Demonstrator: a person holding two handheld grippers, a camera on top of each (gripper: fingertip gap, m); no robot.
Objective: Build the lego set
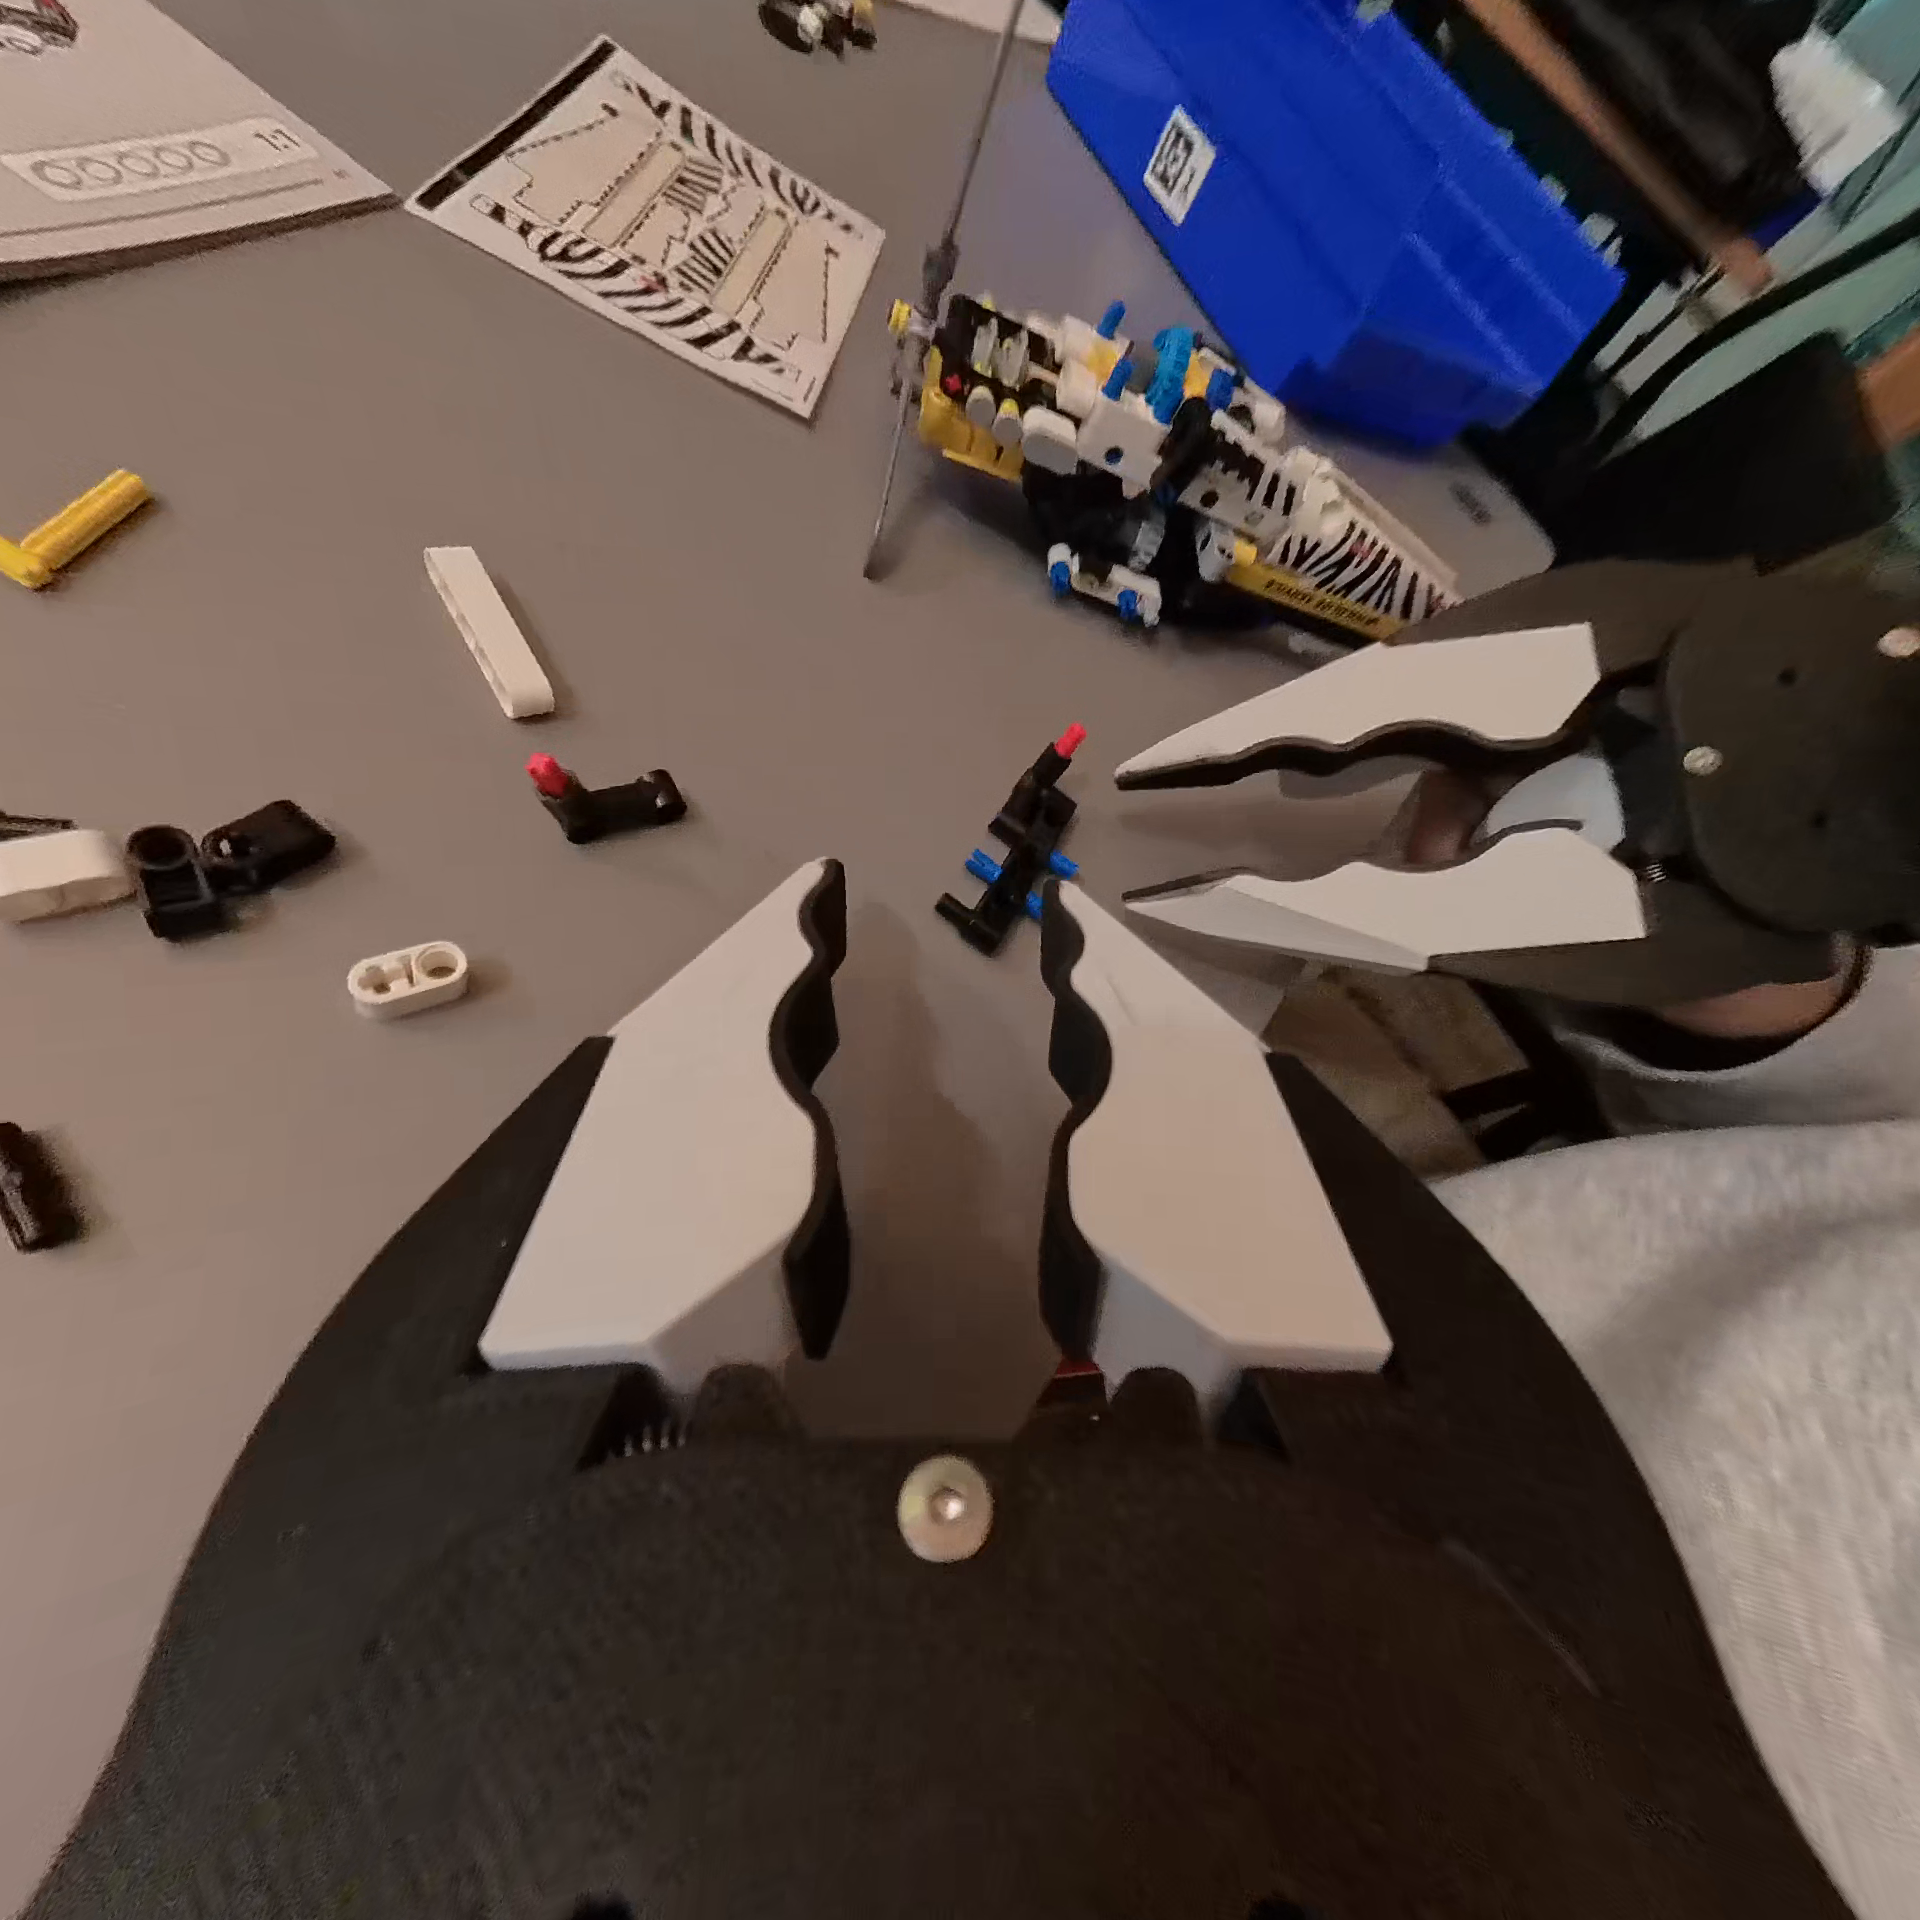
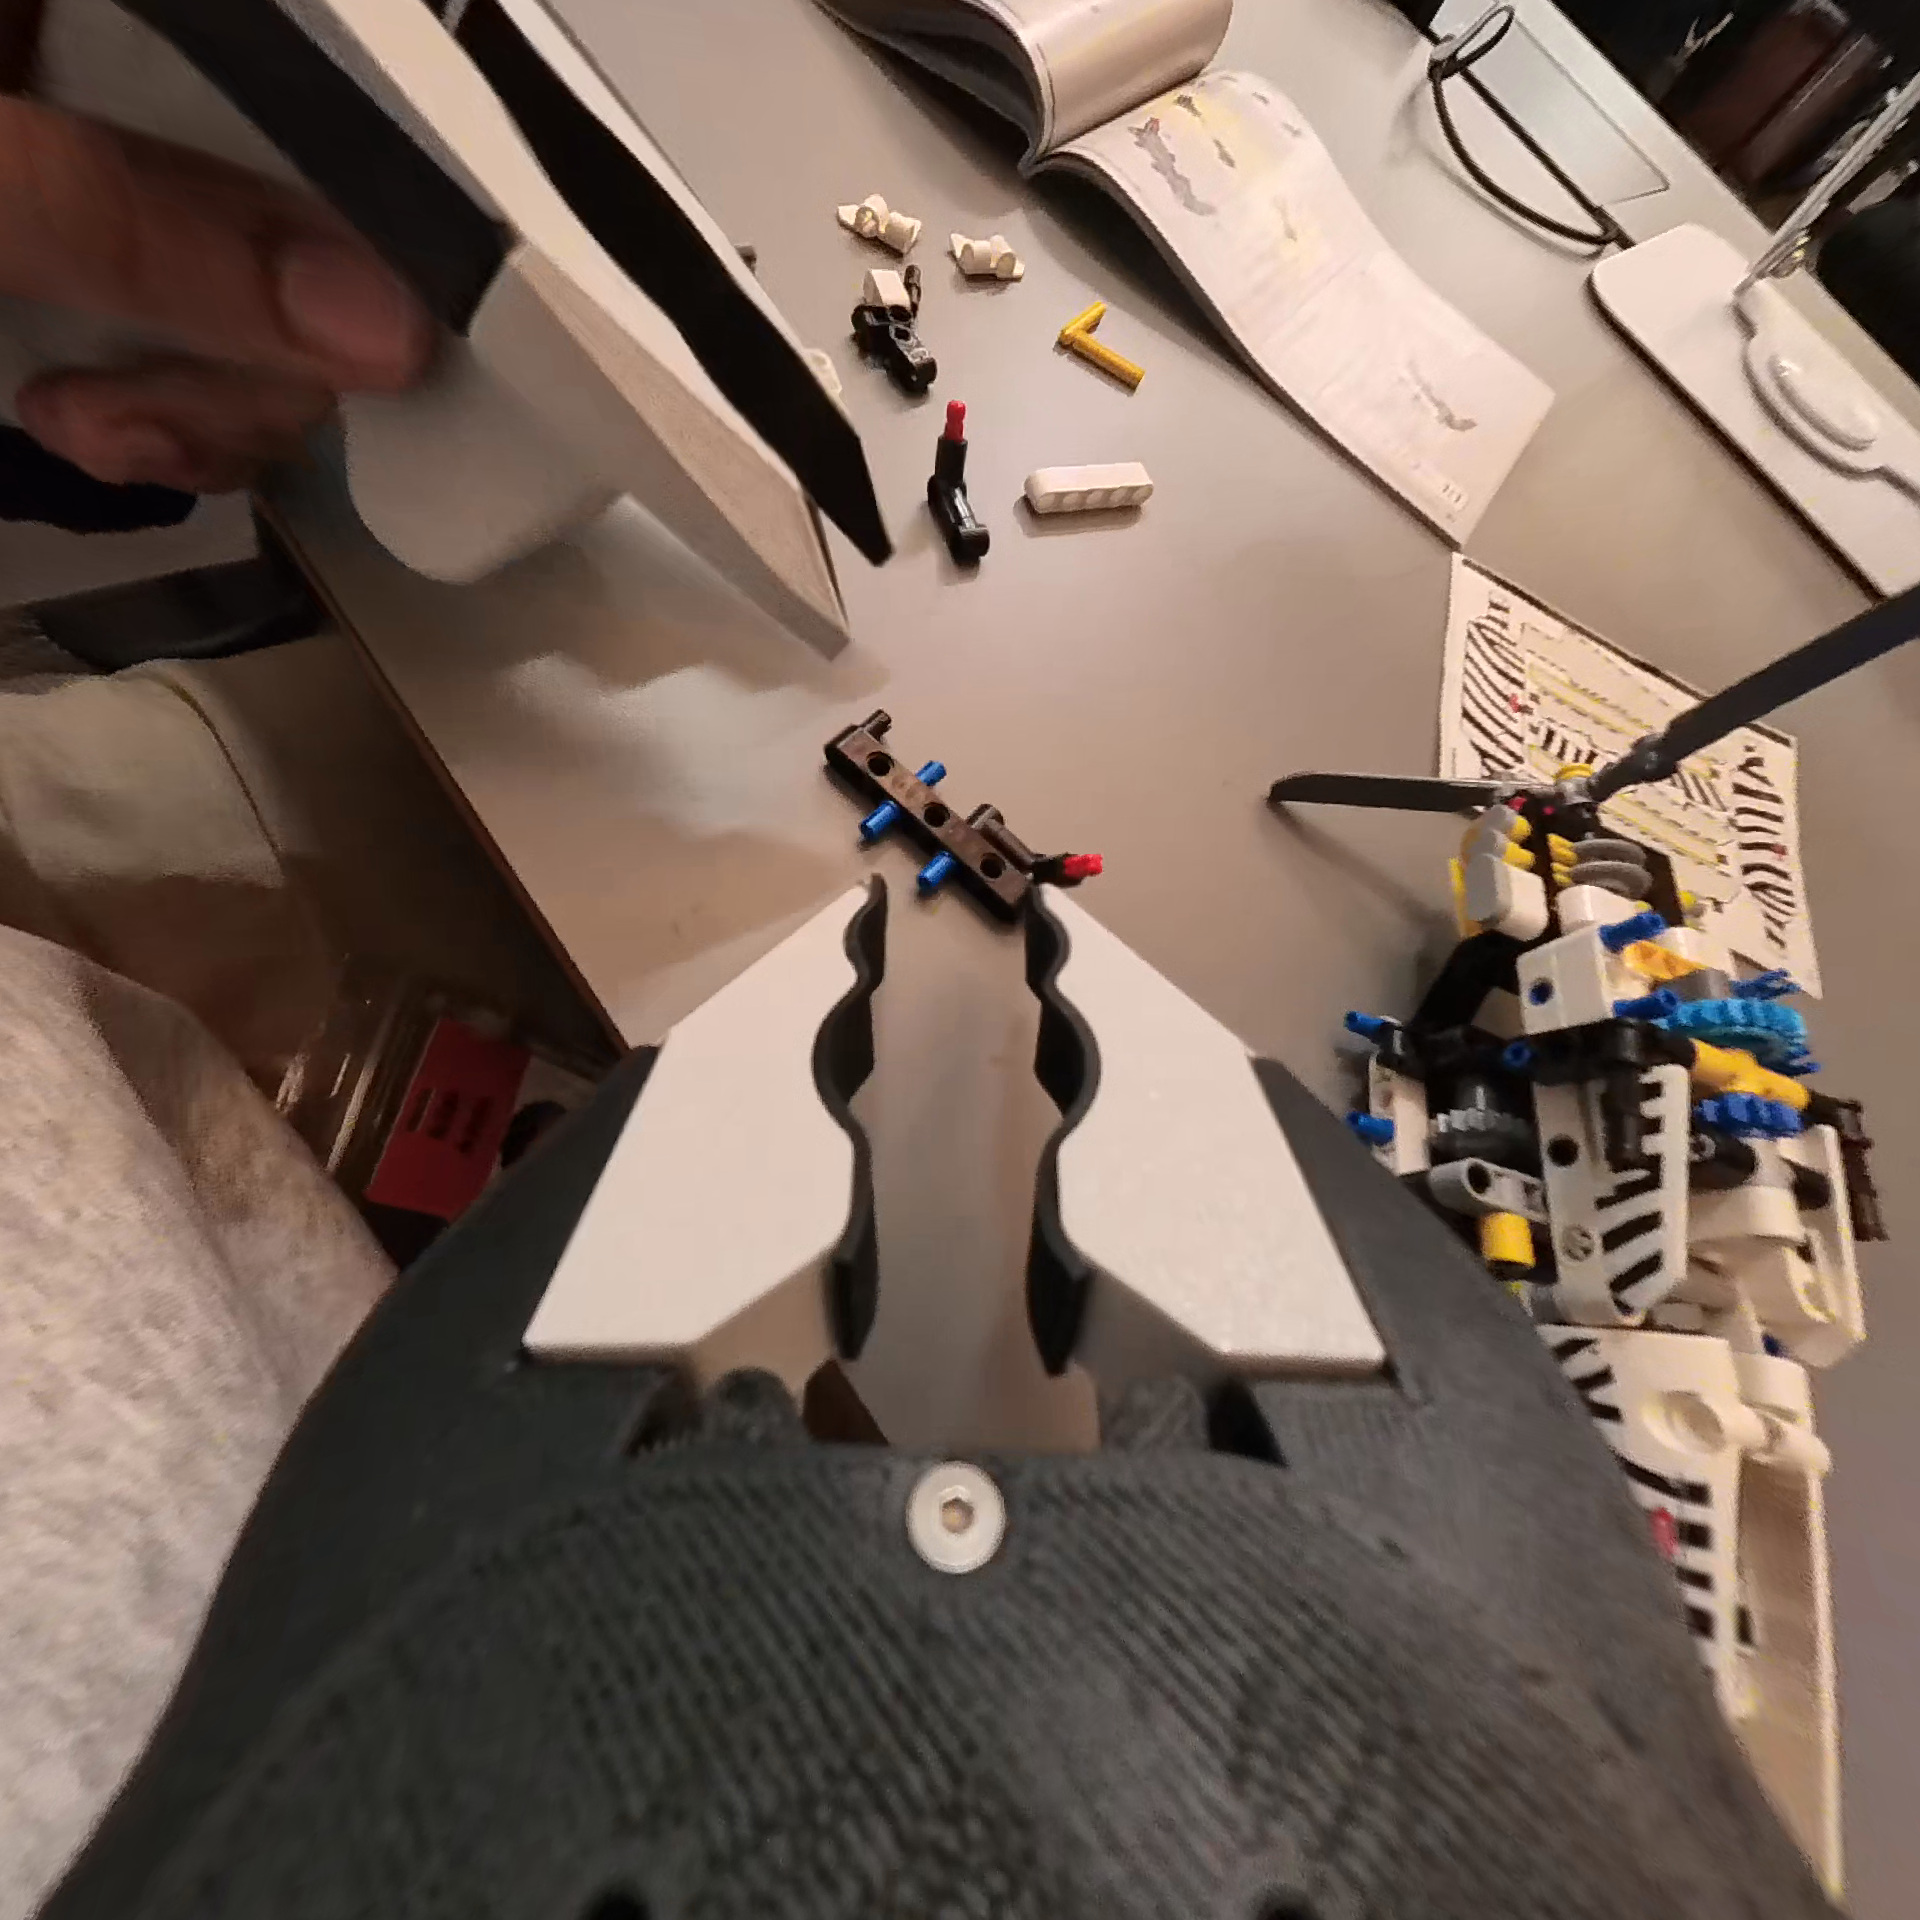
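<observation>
Judging progress, we see the zebra-striped helicopter mostly built; loose parts remain, and both grippers' jaws gape empty near the black pinned beam

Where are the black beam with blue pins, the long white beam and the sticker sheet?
black beam with blue pins (image 2: 935, 816): right wrist view, middle of its holed face.
long white beam (image 1: 488, 631): left wrist view, middle of its top.
sticker sheet (image 1: 655, 223): left wrist view, centre of the page.
</observation>
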